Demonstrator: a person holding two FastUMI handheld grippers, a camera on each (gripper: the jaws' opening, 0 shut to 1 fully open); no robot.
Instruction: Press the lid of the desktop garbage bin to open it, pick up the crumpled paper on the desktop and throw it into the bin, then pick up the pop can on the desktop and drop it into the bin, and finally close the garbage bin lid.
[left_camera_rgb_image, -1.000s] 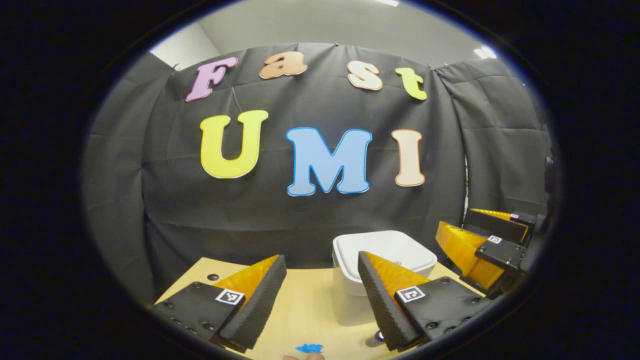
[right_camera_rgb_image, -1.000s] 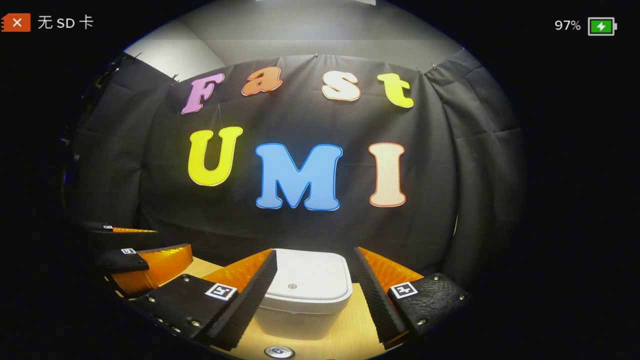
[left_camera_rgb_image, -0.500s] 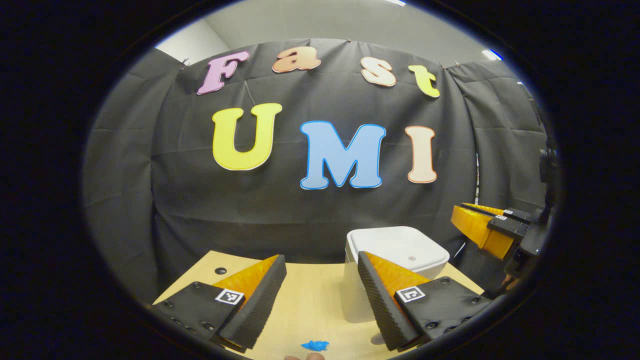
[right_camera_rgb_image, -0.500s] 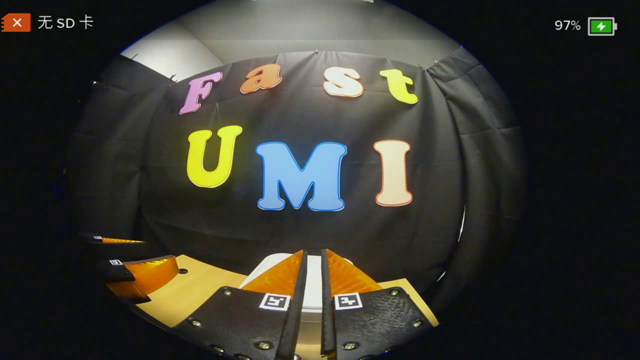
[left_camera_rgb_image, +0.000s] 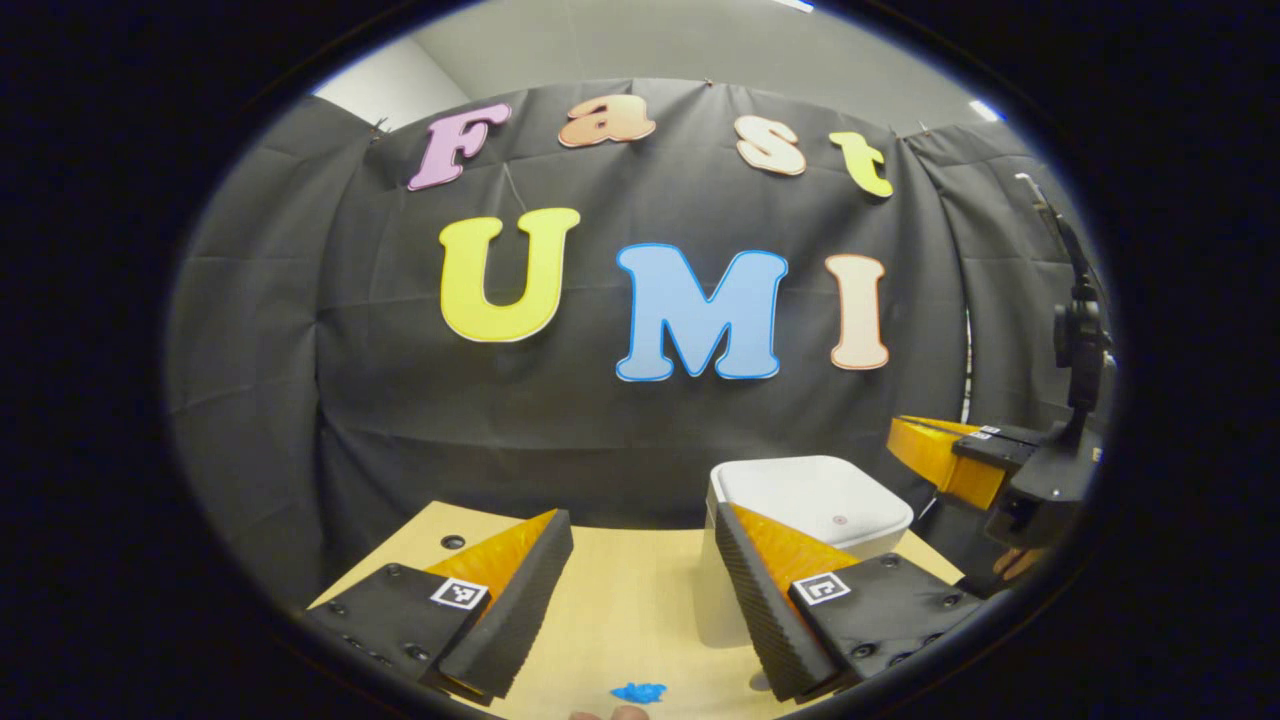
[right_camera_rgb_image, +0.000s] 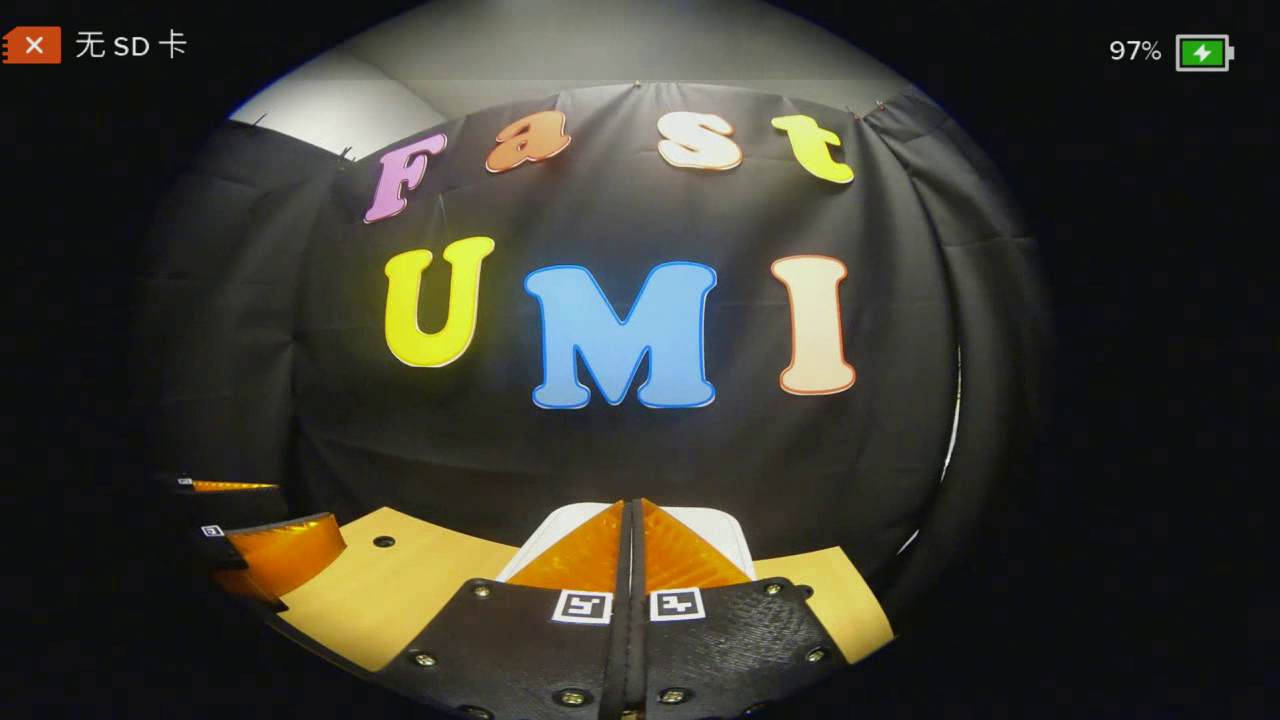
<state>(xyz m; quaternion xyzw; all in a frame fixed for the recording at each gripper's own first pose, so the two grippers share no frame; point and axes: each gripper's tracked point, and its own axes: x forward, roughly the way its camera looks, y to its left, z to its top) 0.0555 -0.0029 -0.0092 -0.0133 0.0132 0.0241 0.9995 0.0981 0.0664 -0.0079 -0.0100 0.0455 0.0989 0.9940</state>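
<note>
Fingers together on my right gripper (right_camera_rgb_image: 631, 520), lined up over the white bin (left_camera_rgb_image: 810, 495), lid down.
Left gripper (left_camera_rgb_image: 640, 560) fingers apart; bin near tabletop (left_camera_rgb_image: 620, 610) far edge, blue crumpled paper (left_camera_rgb_image: 638, 691) by the near edge.

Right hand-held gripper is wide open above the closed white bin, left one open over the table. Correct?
Not quite: the right hand-held gripper is shut, its fingers together with nothing between them, as the right gripper view shows. The white bin is closed, and the left hand-held gripper is open over the table.

The right tool (right_camera_rgb_image: 631, 515) has closed its fingers fully, seemingly above the bin lid (right_camera_rgb_image: 720, 530).
</note>
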